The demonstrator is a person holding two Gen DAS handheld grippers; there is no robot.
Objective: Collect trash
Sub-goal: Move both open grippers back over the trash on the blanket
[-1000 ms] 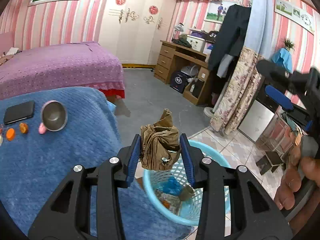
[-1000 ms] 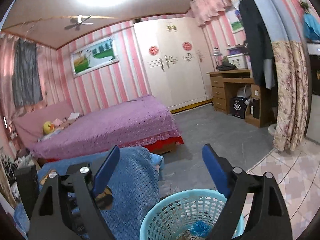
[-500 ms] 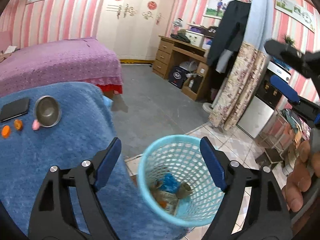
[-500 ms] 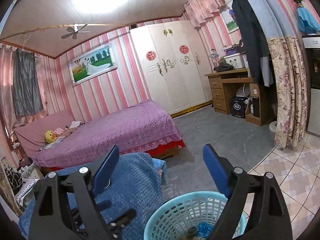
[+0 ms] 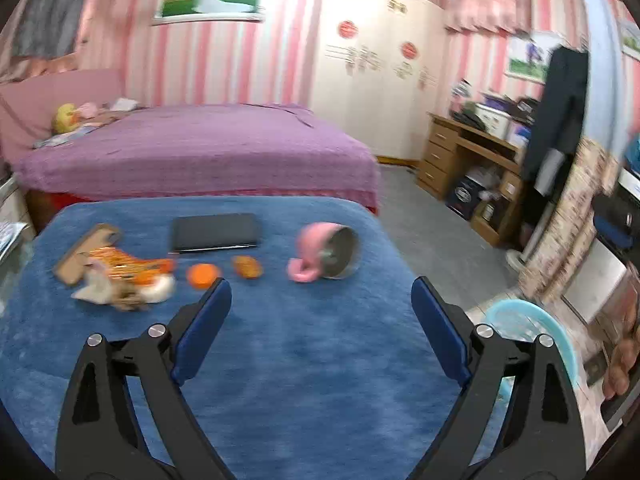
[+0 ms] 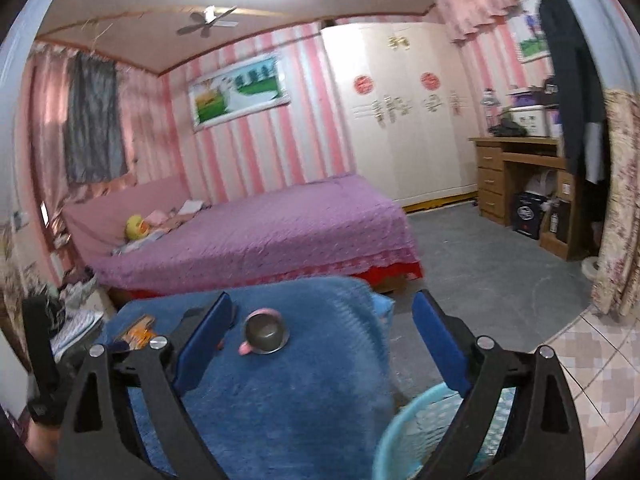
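left gripper point(image 5: 320, 320): jaws opening wide, empty, facing the wrapper litter point(image 5: 120, 276), probably the next pickup.
right gripper point(image 6: 320, 340): opening, empty, above the basket point(image 6: 416, 432) waiting beside the blue table point(image 5: 300, 380).

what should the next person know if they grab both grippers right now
Left gripper: jaws opening, nothing between them, over the blue blanket.
Right gripper: jaws opening, empty, above the blanket's edge by the basket.
Trash basket: on the floor at the blanket's right corner.
Left to collect: crumpled orange wrapper pile at the far left, plus two small orange bits beside it.
Probably not trash: black case and the pink cup lying on its side.
Basket contents are not visible now.
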